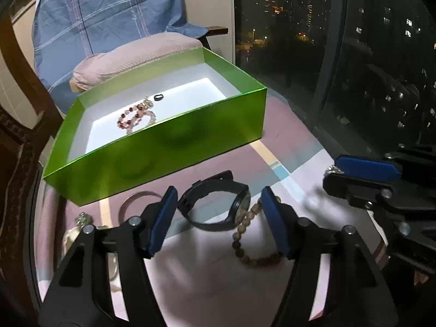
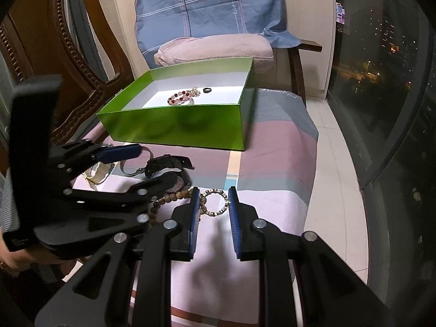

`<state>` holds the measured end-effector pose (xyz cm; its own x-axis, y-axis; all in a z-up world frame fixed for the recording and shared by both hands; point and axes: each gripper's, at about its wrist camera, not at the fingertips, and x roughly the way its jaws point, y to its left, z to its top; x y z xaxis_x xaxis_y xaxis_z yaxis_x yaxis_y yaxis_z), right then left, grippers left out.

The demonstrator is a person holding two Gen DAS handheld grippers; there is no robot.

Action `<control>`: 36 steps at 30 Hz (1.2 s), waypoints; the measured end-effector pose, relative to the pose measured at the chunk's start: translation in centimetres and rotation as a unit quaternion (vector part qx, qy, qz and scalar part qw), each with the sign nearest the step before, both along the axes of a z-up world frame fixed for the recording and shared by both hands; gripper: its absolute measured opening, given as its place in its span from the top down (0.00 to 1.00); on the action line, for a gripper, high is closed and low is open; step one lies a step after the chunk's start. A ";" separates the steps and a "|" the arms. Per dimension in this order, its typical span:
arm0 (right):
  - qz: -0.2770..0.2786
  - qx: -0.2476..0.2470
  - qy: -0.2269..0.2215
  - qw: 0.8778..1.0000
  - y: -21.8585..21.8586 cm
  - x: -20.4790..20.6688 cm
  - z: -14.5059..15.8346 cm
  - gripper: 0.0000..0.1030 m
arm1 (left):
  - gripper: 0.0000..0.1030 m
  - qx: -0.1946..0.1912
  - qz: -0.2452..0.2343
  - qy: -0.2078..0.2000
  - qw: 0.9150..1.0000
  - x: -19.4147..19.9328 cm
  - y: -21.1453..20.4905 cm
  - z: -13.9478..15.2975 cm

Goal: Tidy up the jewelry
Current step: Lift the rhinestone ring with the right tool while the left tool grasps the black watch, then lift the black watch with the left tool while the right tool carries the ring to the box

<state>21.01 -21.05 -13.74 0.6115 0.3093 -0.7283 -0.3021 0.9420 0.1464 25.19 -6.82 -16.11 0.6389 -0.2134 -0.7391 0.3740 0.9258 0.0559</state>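
Blue pillowcase (image 2: pixel 209 5) reads "love", bedsheet (image 2: pixel 278 94) "Beautiful"; both hand-held grippers, left (image 1: pixel 216 199) and right (image 2: pixel 213 200), gape unladen.

Bed (image 2: pixel 272 141), striped pink, grey and white cover. Directly on it: green box (image 2: pixel 174 128), far; black watch (image 1: pixel 218 204), wooden bead bracelet (image 1: pixel 245 234), silver bangle (image 1: pixel 130 201), gold chain ring (image 2: pixel 215 201), near.

window (image 2: pixel 387 87): night city | armchair (image 2: pixel 215 46): pink cushion | floor (image 2: pixel 335 147): pale tile
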 end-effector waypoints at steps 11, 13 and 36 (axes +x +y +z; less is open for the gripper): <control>0.001 0.003 -0.008 1.000 0.2 -0.1 0.4 0.80 | 0.92 -0.023 -0.005 0.017 1.000 0.8 0.2 0.0; 0.000 0.009 -0.016 1.000 0.1 -0.3 0.8 0.80 | 0.92 -0.035 0.003 -0.004 0.999 -0.2 1.0 1.8; 0.010 0.005 -0.111 0.994 2.3 -3.7 4.4 0.80 | 0.92 -0.106 0.126 -0.107 0.981 -13.0 10.5 7.6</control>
